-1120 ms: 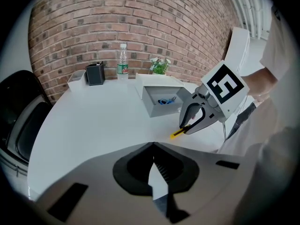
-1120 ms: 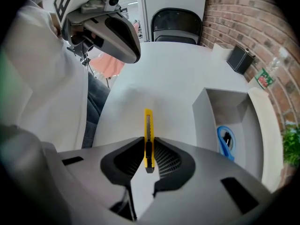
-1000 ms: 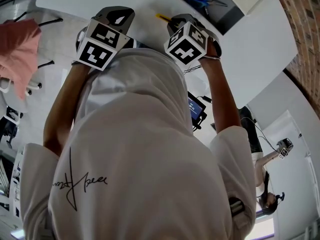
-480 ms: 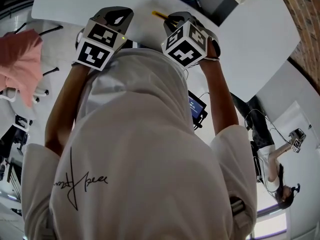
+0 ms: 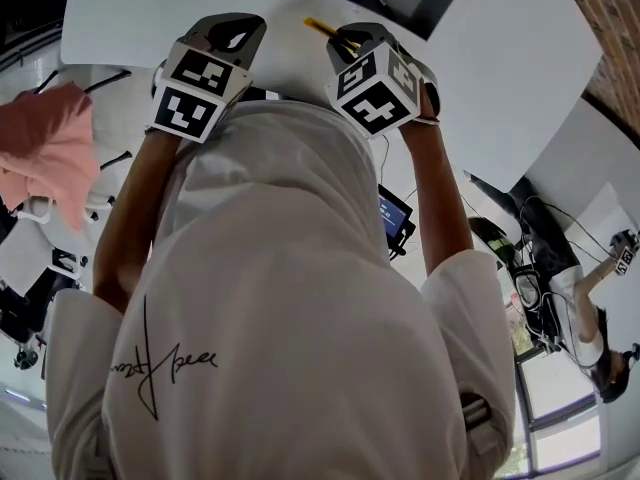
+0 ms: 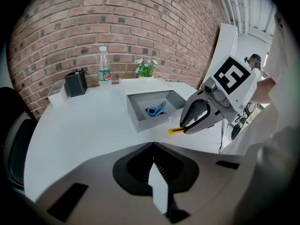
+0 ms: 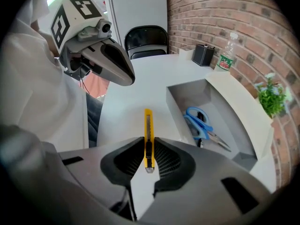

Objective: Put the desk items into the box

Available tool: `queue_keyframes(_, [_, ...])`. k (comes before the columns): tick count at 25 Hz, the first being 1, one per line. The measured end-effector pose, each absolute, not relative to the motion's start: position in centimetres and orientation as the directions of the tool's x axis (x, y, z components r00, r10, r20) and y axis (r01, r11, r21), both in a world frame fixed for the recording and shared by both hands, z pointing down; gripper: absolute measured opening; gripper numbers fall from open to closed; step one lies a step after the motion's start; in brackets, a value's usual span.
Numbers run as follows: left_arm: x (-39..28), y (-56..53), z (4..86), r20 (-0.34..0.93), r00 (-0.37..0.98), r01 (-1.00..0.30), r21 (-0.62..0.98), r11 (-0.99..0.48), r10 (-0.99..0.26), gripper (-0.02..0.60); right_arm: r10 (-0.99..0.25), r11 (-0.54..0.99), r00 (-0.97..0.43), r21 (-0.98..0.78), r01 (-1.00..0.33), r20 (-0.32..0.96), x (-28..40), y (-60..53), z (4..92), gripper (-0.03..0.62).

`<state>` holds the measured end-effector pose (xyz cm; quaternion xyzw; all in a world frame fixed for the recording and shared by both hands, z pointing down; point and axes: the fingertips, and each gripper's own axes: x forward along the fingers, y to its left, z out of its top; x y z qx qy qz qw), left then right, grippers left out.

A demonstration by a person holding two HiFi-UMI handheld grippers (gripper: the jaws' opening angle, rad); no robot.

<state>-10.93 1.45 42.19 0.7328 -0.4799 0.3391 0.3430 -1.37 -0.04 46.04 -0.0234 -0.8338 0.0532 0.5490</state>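
The right gripper [image 7: 148, 143] has its jaws clamped on one end of the thin knife [image 7: 148, 123], which may swivel or drop short of the box [image 7: 180, 102]. The left gripper [image 6: 153, 146] has its jaws closed and empty.

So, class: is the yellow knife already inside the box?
No, the right gripper holds the knife outside the box, which holds scissors.

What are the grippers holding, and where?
The right gripper pinches a yellow knife near one end, and most of it sticks out ahead. The left gripper holds nothing.
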Motion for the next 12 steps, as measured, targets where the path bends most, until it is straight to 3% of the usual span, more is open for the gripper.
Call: queue_keyframes(12, [-9.7, -0.9, 42.0, 0.817, 0.335, -0.919, 0.174, -0.353, -0.469, 0.006, 0.045, 0.986, -0.44, -0.111, -0.123, 0.897, 0.0, -1.5, 45.1, 0.081])
